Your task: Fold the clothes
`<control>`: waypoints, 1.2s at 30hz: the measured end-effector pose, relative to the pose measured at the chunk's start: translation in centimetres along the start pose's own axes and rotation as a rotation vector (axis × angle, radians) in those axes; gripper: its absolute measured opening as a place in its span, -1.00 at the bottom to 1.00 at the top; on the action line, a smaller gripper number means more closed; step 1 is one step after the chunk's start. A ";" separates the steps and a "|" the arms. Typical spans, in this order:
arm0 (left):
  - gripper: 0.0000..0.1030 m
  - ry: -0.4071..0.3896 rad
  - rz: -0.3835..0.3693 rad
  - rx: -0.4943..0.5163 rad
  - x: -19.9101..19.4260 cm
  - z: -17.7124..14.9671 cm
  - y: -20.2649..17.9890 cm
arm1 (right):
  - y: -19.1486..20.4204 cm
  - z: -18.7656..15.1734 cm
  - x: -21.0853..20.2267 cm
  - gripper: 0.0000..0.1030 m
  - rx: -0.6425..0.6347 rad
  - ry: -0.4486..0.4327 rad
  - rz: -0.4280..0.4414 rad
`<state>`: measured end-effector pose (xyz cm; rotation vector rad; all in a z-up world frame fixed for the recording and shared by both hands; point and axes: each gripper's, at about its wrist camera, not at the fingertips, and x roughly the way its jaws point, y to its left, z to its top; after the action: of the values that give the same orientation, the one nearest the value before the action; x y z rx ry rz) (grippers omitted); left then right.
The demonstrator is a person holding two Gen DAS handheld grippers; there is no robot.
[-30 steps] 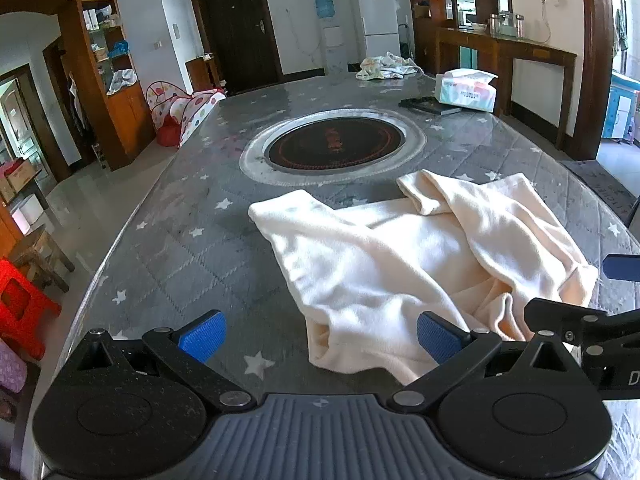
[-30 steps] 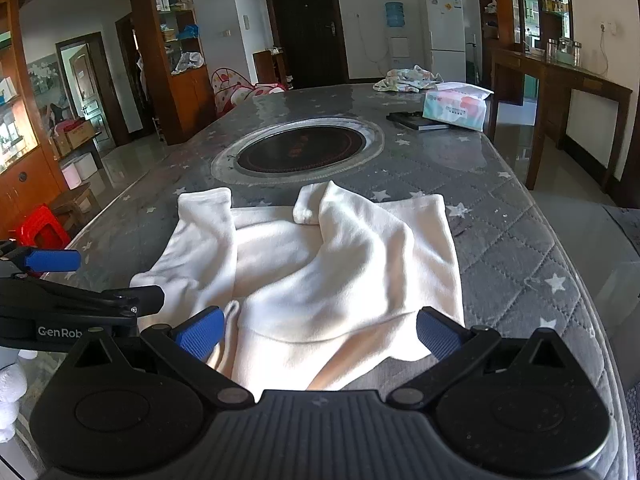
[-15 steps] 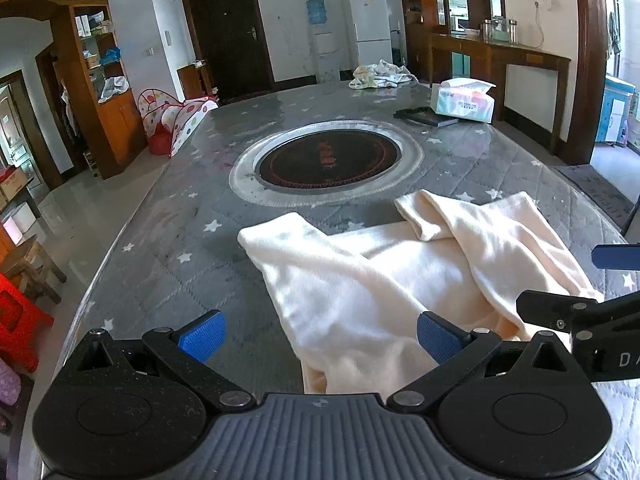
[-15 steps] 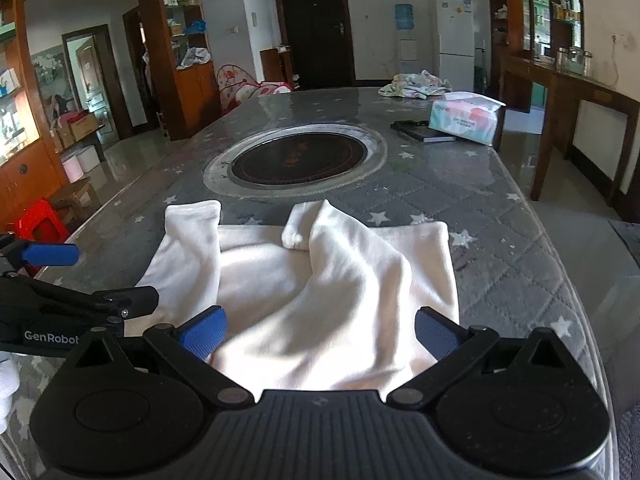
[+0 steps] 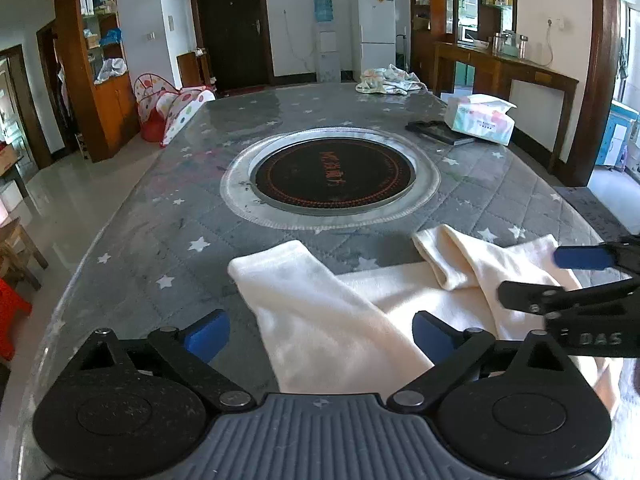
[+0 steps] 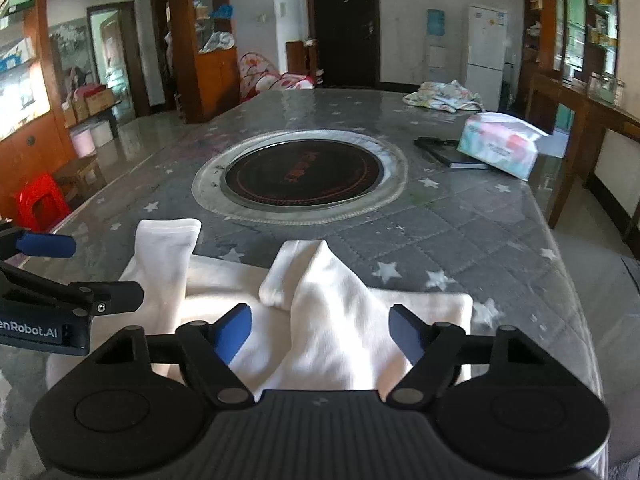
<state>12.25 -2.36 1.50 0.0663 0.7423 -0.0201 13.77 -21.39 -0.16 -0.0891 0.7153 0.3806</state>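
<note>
A cream long-sleeved garment (image 5: 400, 292) (image 6: 332, 320) lies crumpled on the near end of the grey star-patterned table cover (image 5: 160, 248), sleeves pointing away from me. My left gripper (image 5: 320, 336) hangs low over its left sleeve. Its jaws are closing, the sleeve lies between the blue pads, and neither pad presses on it. My right gripper (image 6: 320, 334) straddles the raised fold of the right sleeve. Its jaws are also closing, with a gap still showing at the left pad. Each gripper shows in the other's view: the right gripper (image 5: 568, 276) and the left gripper (image 6: 72, 270).
A round black hob (image 5: 334, 176) is set into the table's middle. Beyond it at the right are a tissue box (image 5: 480, 124) and a flat black item (image 5: 440, 132). A patterned crumpled cloth (image 5: 386, 80) lies at the far end. The table's right edge (image 6: 576, 280) is close by.
Both grippers have moved forward over the garment, which now sits lower in each view and between the fingers. The right gripper's pads have drawn closer together.
</note>
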 end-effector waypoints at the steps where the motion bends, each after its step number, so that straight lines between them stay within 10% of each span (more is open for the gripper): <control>1: 0.87 0.003 -0.005 -0.003 0.4 0.2 0.0 | 0.0 0.2 0.4 0.36 -0.006 0.005 0.004; 10: 0.84 0.044 -0.018 0.005 3.6 1.2 -0.8 | 0.2 0.2 3.4 -0.09 -0.049 0.063 0.015; 20: 0.20 0.104 -0.009 -0.013 5.9 0.2 -0.1 | -1.1 -0.2 2.7 -0.86 -0.047 0.021 -0.011; 27: -0.66 0.076 -0.040 -0.038 4.7 0.3 0.6 | -2.7 -0.6 -1.3 -0.90 0.004 -0.078 -0.062; 36: -0.79 0.027 -0.051 -0.103 1.4 -0.4 2.5 | -5.7 -3.2 -10.0 -0.90 0.103 -0.198 -0.161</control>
<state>13.14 0.13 0.39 -0.0510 0.7705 -0.0296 7.05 -30.41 3.69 -0.0108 0.5269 0.1946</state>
